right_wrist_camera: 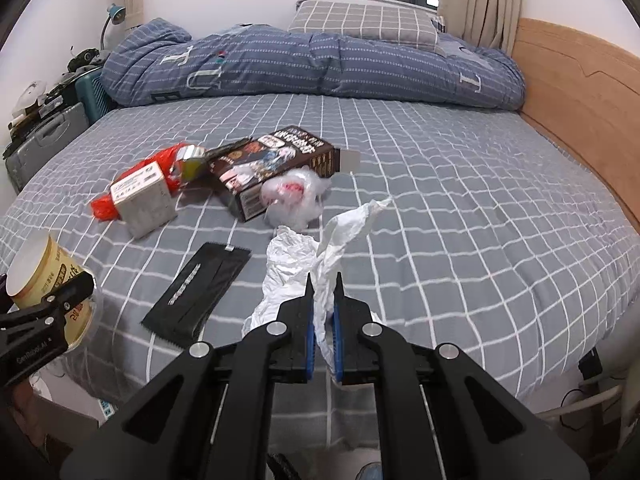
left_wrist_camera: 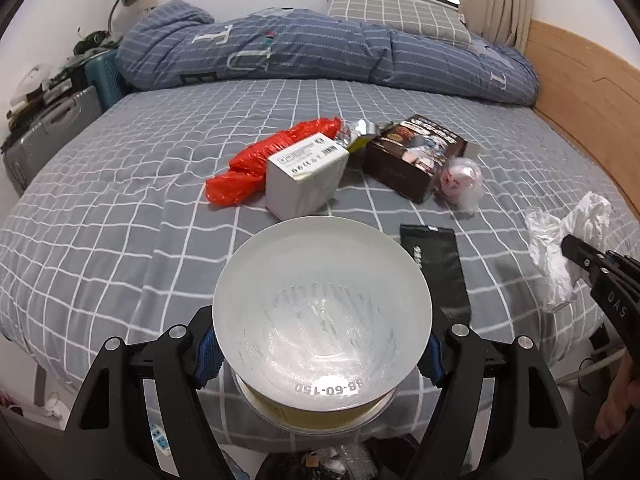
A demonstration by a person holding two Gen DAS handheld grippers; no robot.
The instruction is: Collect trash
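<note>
My left gripper (left_wrist_camera: 320,356) is shut on a yellow paper cup (left_wrist_camera: 322,308), its white bottom facing the camera; the cup also shows in the right wrist view (right_wrist_camera: 46,276). My right gripper (right_wrist_camera: 323,292) is shut on a crumpled white tissue (right_wrist_camera: 304,268), which also shows in the left wrist view (left_wrist_camera: 560,252). On the bed lie a red plastic bag (left_wrist_camera: 260,160), a white box (left_wrist_camera: 306,178), a brown carton (left_wrist_camera: 414,158), a clear plastic ball of wrap (left_wrist_camera: 460,184), a foil wrapper (left_wrist_camera: 358,134) and a black sachet (left_wrist_camera: 438,268).
The grey checked bed (left_wrist_camera: 120,220) has a rolled blue quilt (left_wrist_camera: 320,56) and a pillow (left_wrist_camera: 396,12) at the far end. A wooden bed board (left_wrist_camera: 580,92) runs along the right. Suitcases (left_wrist_camera: 52,132) stand at the left.
</note>
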